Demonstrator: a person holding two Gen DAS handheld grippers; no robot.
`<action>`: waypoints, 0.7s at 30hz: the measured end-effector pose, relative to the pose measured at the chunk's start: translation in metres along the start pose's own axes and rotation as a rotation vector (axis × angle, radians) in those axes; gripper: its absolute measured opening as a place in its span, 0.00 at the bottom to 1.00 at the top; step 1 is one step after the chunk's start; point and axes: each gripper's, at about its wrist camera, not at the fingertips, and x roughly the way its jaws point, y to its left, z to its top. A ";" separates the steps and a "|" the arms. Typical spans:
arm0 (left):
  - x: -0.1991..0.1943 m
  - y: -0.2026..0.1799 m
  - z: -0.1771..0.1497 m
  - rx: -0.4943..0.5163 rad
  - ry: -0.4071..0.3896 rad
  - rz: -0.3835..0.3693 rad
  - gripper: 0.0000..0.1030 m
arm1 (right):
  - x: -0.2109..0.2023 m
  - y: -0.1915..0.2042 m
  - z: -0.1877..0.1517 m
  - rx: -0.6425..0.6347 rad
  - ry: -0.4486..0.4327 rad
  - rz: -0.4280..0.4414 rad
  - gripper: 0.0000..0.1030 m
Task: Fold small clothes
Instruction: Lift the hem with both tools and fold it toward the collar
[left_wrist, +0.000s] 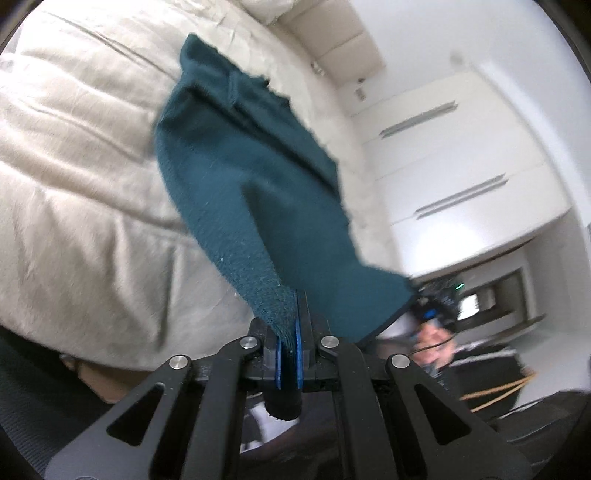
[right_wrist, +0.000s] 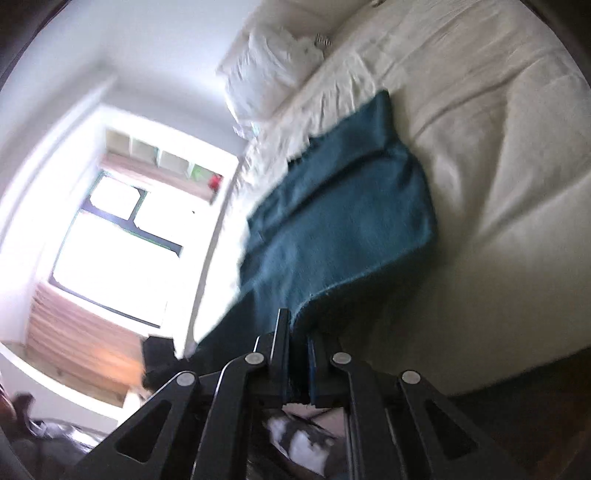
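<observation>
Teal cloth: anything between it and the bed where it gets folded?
Nothing visible. Both the left gripper and right gripper are shut on the teal cloth; the cream bedspread beside it looks bare.

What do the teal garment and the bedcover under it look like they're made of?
Teal garment: looks like a soft knit or fleece with a matte finish; the sign is the fuzzy, nubbly surface with specks of lint near the left claw, and the limp way it drapes. Bedcover: probably a cream padded woven fabric, perhaps cotton, matte; it shows soft puffy folds and creases. Blur leaves the weave unclear.
</observation>
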 end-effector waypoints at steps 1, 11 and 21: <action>-0.004 0.001 0.006 -0.023 -0.019 -0.039 0.03 | 0.000 0.001 0.004 0.011 -0.019 0.019 0.08; -0.018 0.007 0.067 -0.174 -0.165 -0.263 0.03 | 0.013 0.012 0.052 0.064 -0.163 0.135 0.08; -0.010 0.023 0.148 -0.210 -0.261 -0.278 0.03 | 0.034 0.004 0.118 0.095 -0.243 0.109 0.08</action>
